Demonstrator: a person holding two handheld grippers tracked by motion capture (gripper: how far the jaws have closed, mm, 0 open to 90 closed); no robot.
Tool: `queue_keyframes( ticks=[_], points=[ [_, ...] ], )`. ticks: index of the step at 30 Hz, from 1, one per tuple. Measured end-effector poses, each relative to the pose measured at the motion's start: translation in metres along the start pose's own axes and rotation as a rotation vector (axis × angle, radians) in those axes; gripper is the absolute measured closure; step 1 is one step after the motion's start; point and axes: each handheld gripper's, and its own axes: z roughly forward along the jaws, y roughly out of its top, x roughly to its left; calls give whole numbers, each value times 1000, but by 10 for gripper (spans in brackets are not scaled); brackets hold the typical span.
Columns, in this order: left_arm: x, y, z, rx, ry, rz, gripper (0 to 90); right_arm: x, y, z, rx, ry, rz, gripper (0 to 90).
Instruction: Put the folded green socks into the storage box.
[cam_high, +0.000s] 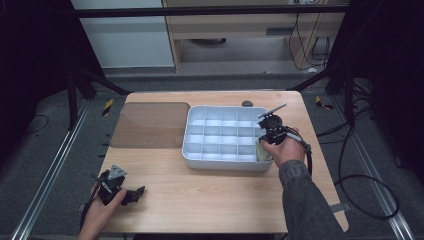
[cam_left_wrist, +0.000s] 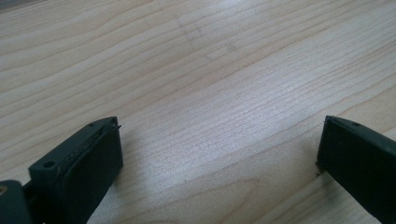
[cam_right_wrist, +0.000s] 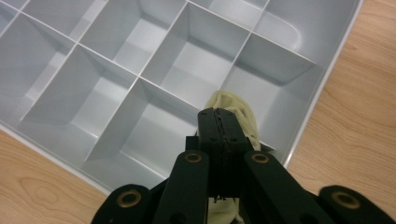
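Observation:
A white tray (cam_high: 225, 164) split into several square compartments stands on the wooden table. My right gripper (cam_high: 264, 142) points down into the tray's near right corner. In the right gripper view its jaws (cam_right_wrist: 218, 114) are shut on a pale yellow-green piece of soft cloth (cam_right_wrist: 239, 109), which hangs into the compartment beside the tray's rim (cam_right_wrist: 322, 84). The high view shows the cloth (cam_high: 263, 151) just in front of the hand. My left gripper (cam_high: 136, 194) rests at the table's near left. It stands open (cam_left_wrist: 219, 154) over bare wood, with nothing between its jaws.
A brown translucent sheet (cam_high: 150, 124) lies flat to the left of the tray. Behind the tray's far rim sits a small dark round object (cam_high: 247, 103). Bare wood (cam_high: 210, 195) stretches between the two hands. The table's edges drop to a dark floor with cables.

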Motion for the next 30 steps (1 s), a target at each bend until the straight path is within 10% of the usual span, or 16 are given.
queue_keyframes(
  ticks=[30],
  points=[
    [-2,0,0,1,-6,3,0,-15,-15,22,70,-26,35,900]
  ],
)
